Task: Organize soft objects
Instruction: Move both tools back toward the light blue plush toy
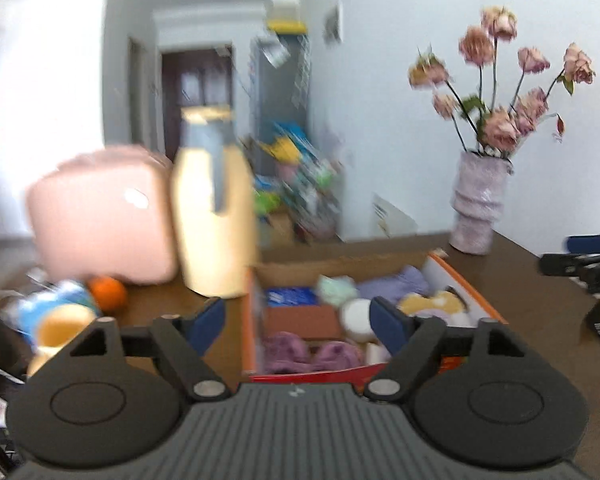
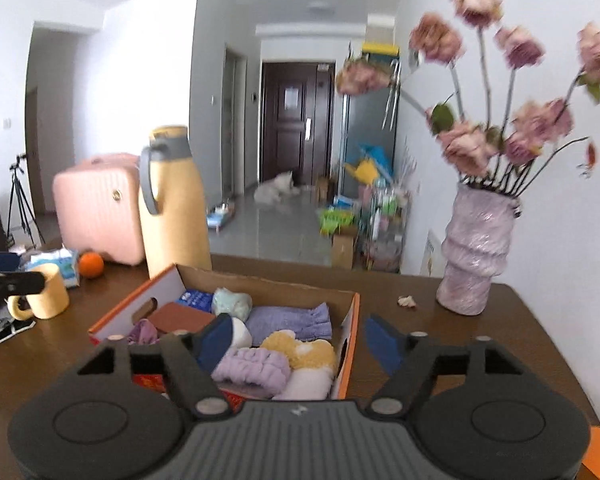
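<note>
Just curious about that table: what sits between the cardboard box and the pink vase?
Mostly bare brown tabletop, except one small pale crumpled scrap lying between the cardboard box and the pink vase, seen in the right wrist view.

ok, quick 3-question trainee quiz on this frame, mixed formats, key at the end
1. True or false: the left gripper is clamped on a towel.
2. Which stands nearest the yellow jug? A) pink suitcase B) vase C) tripod
3. Fill in: the folded purple towel lies inside the cardboard ____.

Key: 1 false, both the left and the right gripper are open and hold nothing. 2 A. 3 box.
</note>
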The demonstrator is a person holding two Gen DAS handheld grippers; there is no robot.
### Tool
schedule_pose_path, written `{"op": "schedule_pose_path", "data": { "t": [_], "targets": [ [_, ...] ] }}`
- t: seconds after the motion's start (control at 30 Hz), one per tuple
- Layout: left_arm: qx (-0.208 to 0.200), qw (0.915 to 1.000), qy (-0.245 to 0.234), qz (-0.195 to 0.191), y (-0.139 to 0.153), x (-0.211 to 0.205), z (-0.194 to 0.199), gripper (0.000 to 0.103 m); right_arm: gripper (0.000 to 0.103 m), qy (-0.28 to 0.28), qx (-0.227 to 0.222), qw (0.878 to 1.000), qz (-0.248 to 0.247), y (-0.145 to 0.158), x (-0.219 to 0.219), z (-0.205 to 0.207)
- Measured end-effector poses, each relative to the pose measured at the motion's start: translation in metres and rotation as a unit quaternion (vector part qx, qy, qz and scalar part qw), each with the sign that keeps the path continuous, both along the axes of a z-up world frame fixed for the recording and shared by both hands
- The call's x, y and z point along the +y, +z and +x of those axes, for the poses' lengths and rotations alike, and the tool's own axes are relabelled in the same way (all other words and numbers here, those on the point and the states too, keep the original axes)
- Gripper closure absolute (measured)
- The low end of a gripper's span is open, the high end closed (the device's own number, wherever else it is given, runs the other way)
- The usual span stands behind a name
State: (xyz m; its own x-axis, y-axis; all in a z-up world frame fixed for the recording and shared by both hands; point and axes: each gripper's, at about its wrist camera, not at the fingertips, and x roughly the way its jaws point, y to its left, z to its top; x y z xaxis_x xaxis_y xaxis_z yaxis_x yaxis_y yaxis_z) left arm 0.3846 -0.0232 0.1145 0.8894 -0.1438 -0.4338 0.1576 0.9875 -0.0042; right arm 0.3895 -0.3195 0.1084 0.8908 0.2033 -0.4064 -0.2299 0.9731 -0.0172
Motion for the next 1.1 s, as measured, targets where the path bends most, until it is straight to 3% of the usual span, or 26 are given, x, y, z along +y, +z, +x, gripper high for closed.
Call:
{"op": "schedule_pose_path", "data": {
  "t": [0.1, 0.37, 0.6, 0.7, 0.87, 0.97, 1.1],
  "targets": [
    [-0.045, 0.9985, 0.022, 0.022, 0.001, 0.006, -0.037, 0.018, 0.024, -0.001, -0.022, 1.0, 0.016, 0.001, 0.001, -0.022],
    [-0.069, 0.9971, 0.028, 0.016, 0.0, 0.006, -0.089, 0.018, 0.02, -0.008, -0.053, 0.997, 0.046, 0.005, 0.008, -0.069],
    [-0.083, 0.9953, 0.05, 0.007, -0.025, 0.01, -0.152, 0.013, 0.019, 0.004, -0.054, 0.995, 0.083, -0.035, 0.009, -0.15],
    [-0.094, 0.9949, 0.038, -0.006, -0.045, 0.015, -0.198, 0.011, 0.01, 0.012, -0.06, 0.996, 0.071, -0.062, 0.012, -0.192],
    [-0.053, 0.9973, 0.039, -0.032, -0.075, 0.027, -0.243, 0.011, 0.01, 0.019, -0.019, 0.997, 0.067, -0.102, 0.015, -0.228],
    [-0.015, 0.9987, 0.04, -0.026, -0.089, 0.029, -0.251, 0.011, 0.01, 0.023, 0.0, 0.997, 0.072, -0.113, 0.016, -0.236],
    [0.005, 0.9983, 0.047, -0.033, -0.099, 0.034, -0.241, 0.011, 0.012, 0.02, 0.021, 0.995, 0.096, -0.117, 0.015, -0.219]
  ]
}}
